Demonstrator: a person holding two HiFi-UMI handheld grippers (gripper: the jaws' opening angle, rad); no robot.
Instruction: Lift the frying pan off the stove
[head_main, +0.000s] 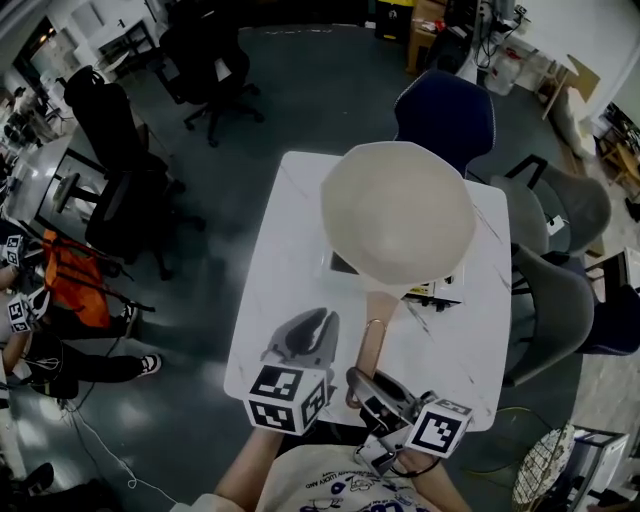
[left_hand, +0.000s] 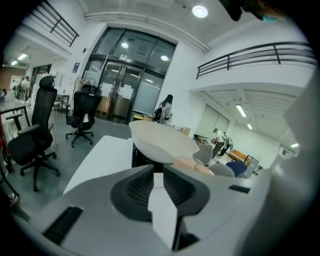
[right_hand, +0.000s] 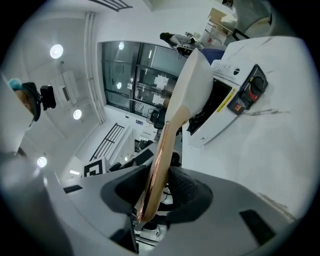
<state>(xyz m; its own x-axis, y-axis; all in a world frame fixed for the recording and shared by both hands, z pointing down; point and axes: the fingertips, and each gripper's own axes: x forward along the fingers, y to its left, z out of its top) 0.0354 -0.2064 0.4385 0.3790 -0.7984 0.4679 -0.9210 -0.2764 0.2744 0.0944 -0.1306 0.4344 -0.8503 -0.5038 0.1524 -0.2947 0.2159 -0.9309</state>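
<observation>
Tabletop; frying pan at far edge

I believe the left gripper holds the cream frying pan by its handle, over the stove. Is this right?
Not quite: the right gripper holds the frying pan by its handle, over the stove, as the right gripper view shows. The left gripper is shut and empty.

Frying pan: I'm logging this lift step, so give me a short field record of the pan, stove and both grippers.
pan: cream frying pan, over the stove; contact unclear
handle: handle, runs between the right jaws
right gripper: shut on handle
left gripper: shut, empty, apart from the handle
surface: white table
</observation>
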